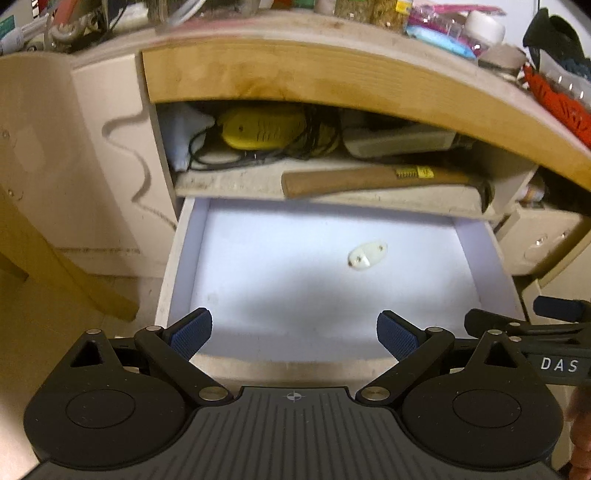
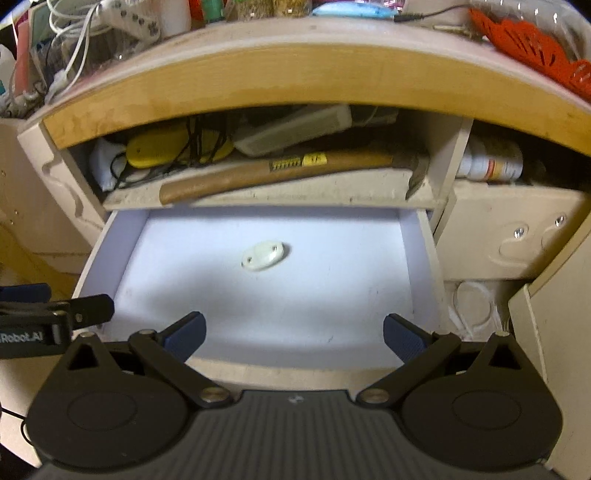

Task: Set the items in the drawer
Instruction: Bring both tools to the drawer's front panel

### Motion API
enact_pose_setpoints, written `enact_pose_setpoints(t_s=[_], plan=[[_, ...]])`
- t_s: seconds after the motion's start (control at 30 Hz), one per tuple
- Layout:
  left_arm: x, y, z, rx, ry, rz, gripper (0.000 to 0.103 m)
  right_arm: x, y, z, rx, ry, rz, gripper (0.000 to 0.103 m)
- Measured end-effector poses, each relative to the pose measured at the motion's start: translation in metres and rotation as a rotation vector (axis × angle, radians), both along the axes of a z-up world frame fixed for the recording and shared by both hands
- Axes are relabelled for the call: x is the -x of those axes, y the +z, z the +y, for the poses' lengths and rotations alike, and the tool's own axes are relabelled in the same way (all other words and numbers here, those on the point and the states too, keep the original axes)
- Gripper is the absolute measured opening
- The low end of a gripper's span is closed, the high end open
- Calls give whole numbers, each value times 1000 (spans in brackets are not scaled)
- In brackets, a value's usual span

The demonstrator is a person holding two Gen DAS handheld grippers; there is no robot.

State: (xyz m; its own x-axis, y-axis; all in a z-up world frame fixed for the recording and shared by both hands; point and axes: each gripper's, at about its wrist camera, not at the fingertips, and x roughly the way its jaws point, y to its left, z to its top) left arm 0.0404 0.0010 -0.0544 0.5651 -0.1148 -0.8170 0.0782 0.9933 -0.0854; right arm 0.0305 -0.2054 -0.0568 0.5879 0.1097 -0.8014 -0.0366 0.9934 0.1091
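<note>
In the left wrist view a slanted wooden leg point(image 1: 70, 266) stands at the far left beside the pale cabinet side, which bears a wavy carved groove point(image 1: 136, 155). Right of it the drawer point(image 1: 173, 273) is pulled out, its white floor lit and bare save for a small white oval plate point(image 1: 367, 254) with two holes, lying right of centre toward the back. The left gripper point(image 1: 294, 334) hovers over the drawer's front edge with its blue-padded fingers point(image 1: 192, 332) spread wide apart, holding nothing. Above the drawer an open shelf point(image 1: 229, 181) carries, from left to right, a white cloth-like lump, a yellow device point(image 1: 262, 127) tangled in black cord, a grey flat box point(image 1: 399, 142), and in front a wooden-handled hammer point(image 1: 384, 179) lying along the shelf edge, head to the right. At the right border the tip of the right gripper point(image 1: 524, 326) shows, just beside the left one.

In the right wrist view the left gripper point(image 2: 55, 314) pokes in at the left edge over the drawer's point(image 2: 424, 258) left corner. The oval plate point(image 2: 263, 255) lies near the middle of the drawer floor. The right gripper point(image 2: 294, 334) also hangs above the front edge, fingers point(image 2: 404, 341) wide apart and empty. The hammer point(image 2: 280, 170) rests on the shelf above, yellow label mid-handle. Farther right, a separate compartment holds a white bottle point(image 2: 491, 162) lying on its side, over a closed drawer front with two screws point(image 2: 519, 232). The cluttered desktop point(image 2: 295, 26) runs across the top, an orange perforated item point(image 2: 532, 48) at its right end.
</note>
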Motion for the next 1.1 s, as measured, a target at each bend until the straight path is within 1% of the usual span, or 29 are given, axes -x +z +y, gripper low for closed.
enact_pose_setpoints(t_s=[0.1, 0.2, 0.53, 0.7, 0.9, 1.1], plan=[[4, -5, 1, 11, 9, 19, 99, 5, -6, 2, 5, 3, 24, 103], [9, -9, 1, -4, 2, 28, 99, 9, -12, 3, 9, 7, 49, 103], [22, -35, -2, -79, -31, 104, 99, 25, -33, 9, 24, 18, 129, 103], [27, -46, -3, -76, -45, 145, 99, 30, -42, 5, 24, 10, 149, 103], [26, -47, -2, -53, -33, 145, 99, 30, -50, 3, 25, -1, 172, 103], [24, -49, -3, -56, -30, 151, 99, 29, -50, 6, 20, 7, 174, 103]])
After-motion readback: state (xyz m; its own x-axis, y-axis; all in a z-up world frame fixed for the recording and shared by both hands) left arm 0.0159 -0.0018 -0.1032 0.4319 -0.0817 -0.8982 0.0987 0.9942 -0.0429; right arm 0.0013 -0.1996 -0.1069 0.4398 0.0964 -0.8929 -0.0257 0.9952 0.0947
